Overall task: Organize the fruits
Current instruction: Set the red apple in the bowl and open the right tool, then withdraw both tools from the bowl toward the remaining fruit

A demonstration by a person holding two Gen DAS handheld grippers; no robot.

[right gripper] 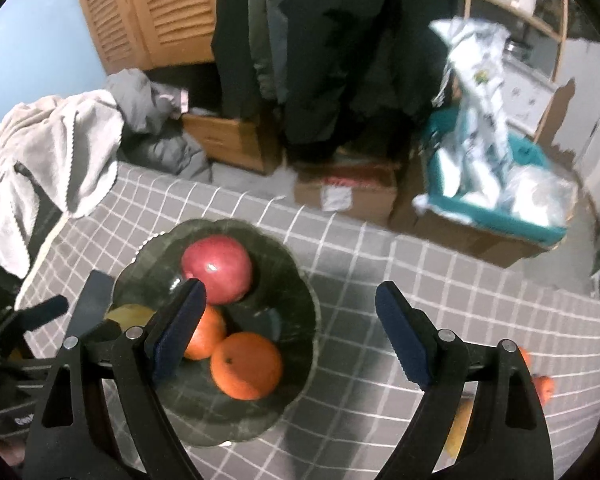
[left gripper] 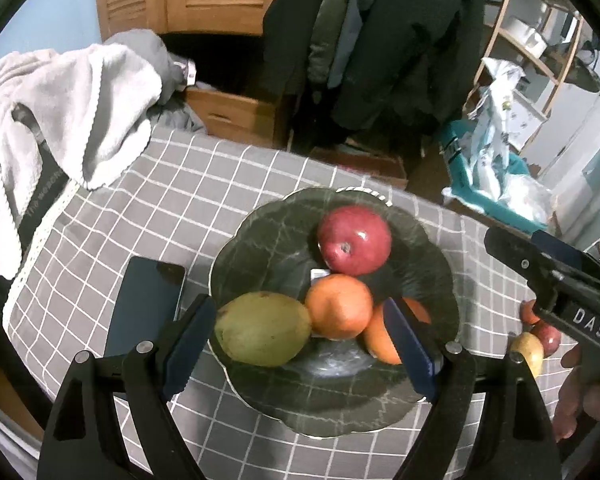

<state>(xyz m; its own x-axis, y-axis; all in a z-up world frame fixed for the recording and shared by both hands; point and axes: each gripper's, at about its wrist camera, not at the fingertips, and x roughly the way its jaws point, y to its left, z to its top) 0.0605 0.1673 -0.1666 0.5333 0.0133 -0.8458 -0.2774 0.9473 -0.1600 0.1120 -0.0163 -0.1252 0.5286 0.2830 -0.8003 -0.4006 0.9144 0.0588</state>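
A dark green scalloped bowl (left gripper: 260, 236) stands on the grey checked tablecloth. It holds a red apple (left gripper: 354, 240), an orange (left gripper: 338, 306), a second orange (left gripper: 380, 340) partly behind a finger, and a green mango (left gripper: 262, 328). My left gripper (left gripper: 300, 344) hangs open over the bowl's near side, its pads touching no fruit. In the right wrist view the bowl (right gripper: 228, 428) lies to the left, with the apple (right gripper: 218, 268) and the front orange (right gripper: 246, 364) in plain sight. My right gripper (right gripper: 290, 332) is open and empty over the bowl's right rim.
A dark phone (left gripper: 144, 304) lies left of the bowl. Small red and yellow fruits (left gripper: 536, 340) sit on the cloth to the right, partly under my right gripper (left gripper: 516, 240). A grey towel (left gripper: 60, 120) covers the table's far left corner. Boxes and a teal basket (right gripper: 500, 216) stand beyond the far edge.
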